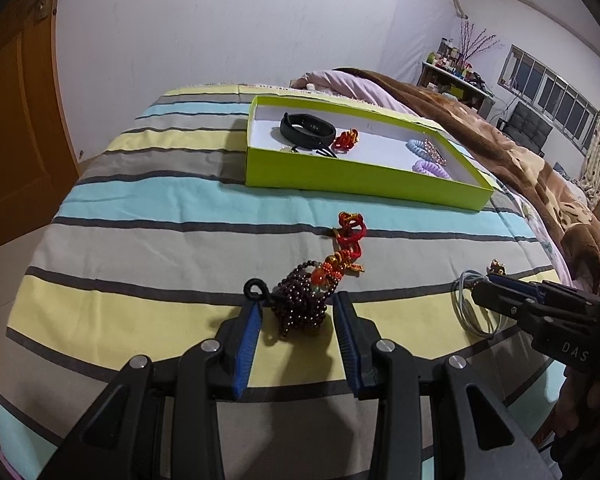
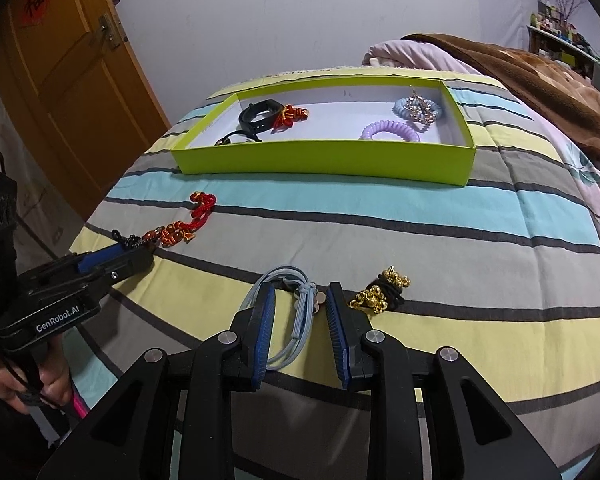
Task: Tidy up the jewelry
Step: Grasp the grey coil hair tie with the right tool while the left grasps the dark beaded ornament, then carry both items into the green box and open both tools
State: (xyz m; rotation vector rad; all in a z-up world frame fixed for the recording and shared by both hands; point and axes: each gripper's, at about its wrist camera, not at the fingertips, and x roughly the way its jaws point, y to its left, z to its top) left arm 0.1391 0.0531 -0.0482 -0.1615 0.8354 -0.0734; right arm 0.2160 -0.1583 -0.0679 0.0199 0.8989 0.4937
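Blue hair tie (image 2: pixel 300 320) on bed (image 2: pixel 460 240), lengthwise between my right tool (image 2: pixel 300 300), spread, not pinching | bead bracelet (image 1: pixel 300 304) between my left tool (image 1: pixel 298 306), spread; red cord (image 1: pixel 350 236) trails toward green tray (image 1: pixel 364 180)

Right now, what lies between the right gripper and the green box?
Only bare striped bedspread between right gripper and green box, per the right wrist view.

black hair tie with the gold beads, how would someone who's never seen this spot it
Start at the green box on the striped bedspread, then come toward the near edge. Just right of the right gripper lies the black hair tie; its gold beads set it apart from the pale blue ties beside it.
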